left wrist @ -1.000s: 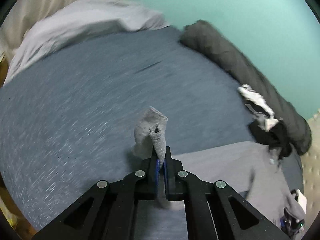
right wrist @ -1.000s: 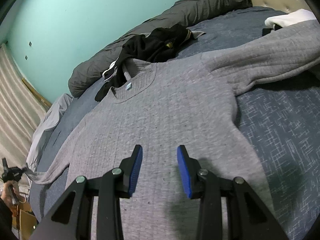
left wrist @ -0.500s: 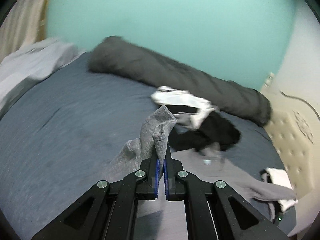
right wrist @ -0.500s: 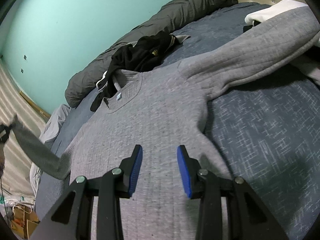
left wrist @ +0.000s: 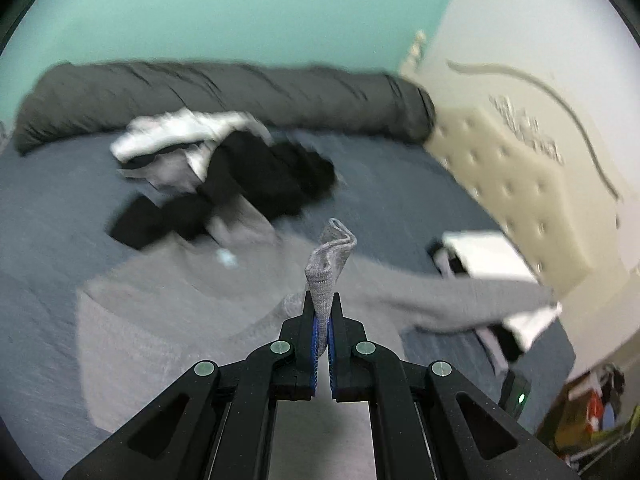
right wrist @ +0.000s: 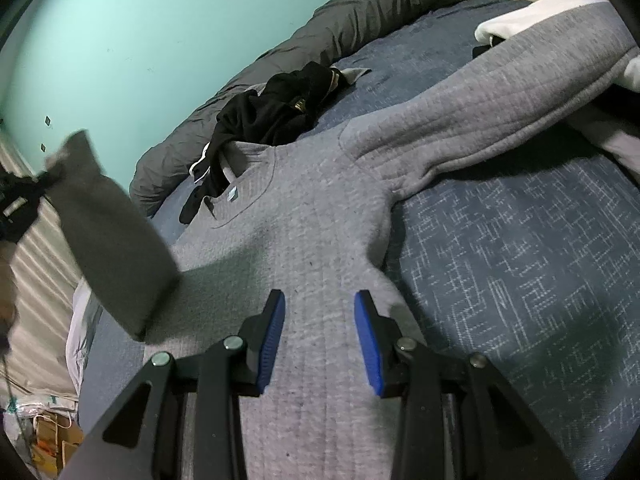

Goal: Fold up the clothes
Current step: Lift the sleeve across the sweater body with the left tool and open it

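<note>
Pinching a sleeve cuff (left wrist: 330, 276), your left gripper (left wrist: 322, 320) carries it above the grey sweatshirt (right wrist: 304, 216) spread mid-bed (right wrist: 520, 248). Your right gripper (right wrist: 319, 332) hovers spread over its lower body. Other sleeve (right wrist: 500, 100) lies outstretched toward the headboard edge; body unfolded.

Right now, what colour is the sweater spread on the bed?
Heather grey sweater, with a quilted texture; clearest in the right wrist view.

Gray sweater (right wrist: 320, 208) spread on the bed (right wrist: 520, 248).
Right gripper (right wrist: 319, 334) hovers open over its hem; one sleeve (right wrist: 116, 240) hangs lifted at left.
</note>
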`<state>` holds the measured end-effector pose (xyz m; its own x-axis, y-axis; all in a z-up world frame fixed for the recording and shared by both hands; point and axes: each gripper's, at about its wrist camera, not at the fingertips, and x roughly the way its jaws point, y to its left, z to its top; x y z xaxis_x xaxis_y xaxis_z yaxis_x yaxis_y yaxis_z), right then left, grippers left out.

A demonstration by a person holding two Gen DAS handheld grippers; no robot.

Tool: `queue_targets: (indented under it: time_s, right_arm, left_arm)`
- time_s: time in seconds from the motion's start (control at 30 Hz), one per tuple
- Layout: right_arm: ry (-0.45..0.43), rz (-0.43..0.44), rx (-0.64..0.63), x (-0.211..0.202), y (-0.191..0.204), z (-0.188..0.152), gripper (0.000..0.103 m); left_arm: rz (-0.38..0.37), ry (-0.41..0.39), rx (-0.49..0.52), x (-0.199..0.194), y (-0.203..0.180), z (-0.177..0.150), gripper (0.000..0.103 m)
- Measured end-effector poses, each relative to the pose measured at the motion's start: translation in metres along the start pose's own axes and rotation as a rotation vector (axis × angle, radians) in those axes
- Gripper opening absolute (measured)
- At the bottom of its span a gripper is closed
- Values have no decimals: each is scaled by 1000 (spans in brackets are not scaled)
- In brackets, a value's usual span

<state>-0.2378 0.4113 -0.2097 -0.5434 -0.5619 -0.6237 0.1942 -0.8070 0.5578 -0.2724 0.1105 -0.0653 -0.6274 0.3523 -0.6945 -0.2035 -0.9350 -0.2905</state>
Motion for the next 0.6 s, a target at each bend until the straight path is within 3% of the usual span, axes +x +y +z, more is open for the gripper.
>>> queue_targets:
  time_s: [0.27, 0.43, 0.47, 0.53, 0.57, 0.6]
  right_arm:
    - [21, 17, 44, -1, -11, 4, 36]
    - [59, 65, 88, 10, -15, 2, 39]
    - [70, 75, 96, 13, -15, 1, 40]
    - [91, 91, 108, 18, -14, 0, 41]
    - [102, 100, 115, 21, -14, -1, 41]
    - [110, 110, 121, 23, -14, -2, 42]
  left_arm:
    - [-31, 139, 19, 82, -41, -76, 3]
    - [13, 179, 50, 107, -47, -108, 4]
    - [20, 190, 51, 111, -46, -113, 7]
    - [16, 213, 36, 116, -42, -122, 25]
    - [2, 227, 31, 116, -39, -125, 44]
    - [-14, 237, 27, 115, -37, -128, 53]
